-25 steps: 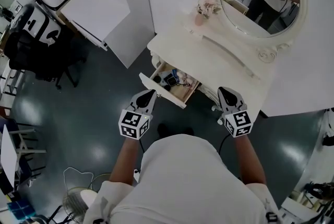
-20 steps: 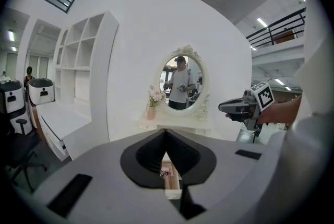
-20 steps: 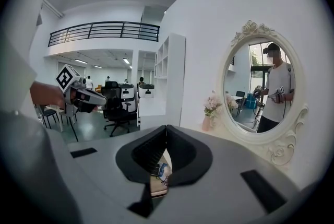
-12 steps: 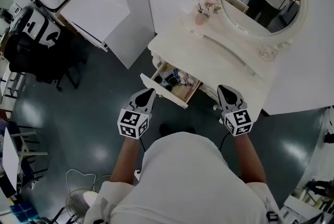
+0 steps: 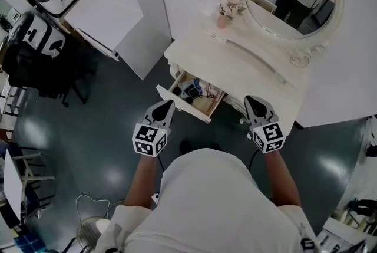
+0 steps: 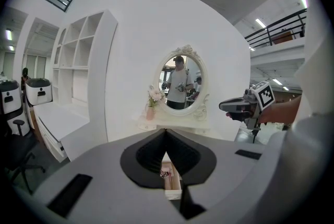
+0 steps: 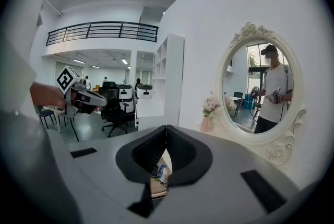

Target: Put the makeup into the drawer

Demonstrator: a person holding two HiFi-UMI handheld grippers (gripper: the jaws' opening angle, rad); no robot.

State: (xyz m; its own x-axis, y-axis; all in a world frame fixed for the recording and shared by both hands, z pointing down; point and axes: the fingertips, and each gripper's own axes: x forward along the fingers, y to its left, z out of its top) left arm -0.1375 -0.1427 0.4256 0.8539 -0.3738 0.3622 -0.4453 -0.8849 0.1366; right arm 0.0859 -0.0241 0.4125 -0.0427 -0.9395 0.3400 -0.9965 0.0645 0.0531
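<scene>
Fingers (image 6: 148, 154) closed and empty on both grippers, held before the open drawer (image 5: 182, 104).

On the left gripper (image 5: 167, 105) and the right gripper (image 5: 254, 101) the jaws are seen pressed together with nothing between them. Both are held near the front of the dressing table (image 5: 235, 60), the left just beside the drawer, the right further right. The makeup (image 5: 192, 91) is seen lying inside the drawer, and none is made out on the table, so loading is judged finished. If the drawer is to be shut, its front should be pushed squarely at the middle with closed tips, slowly, so that it is not skewed and the contents are not jolted. Compared with a second ago, almost nothing is changed: grippers and drawer are kept as they were, and only the head view is shifted slightly.
</scene>
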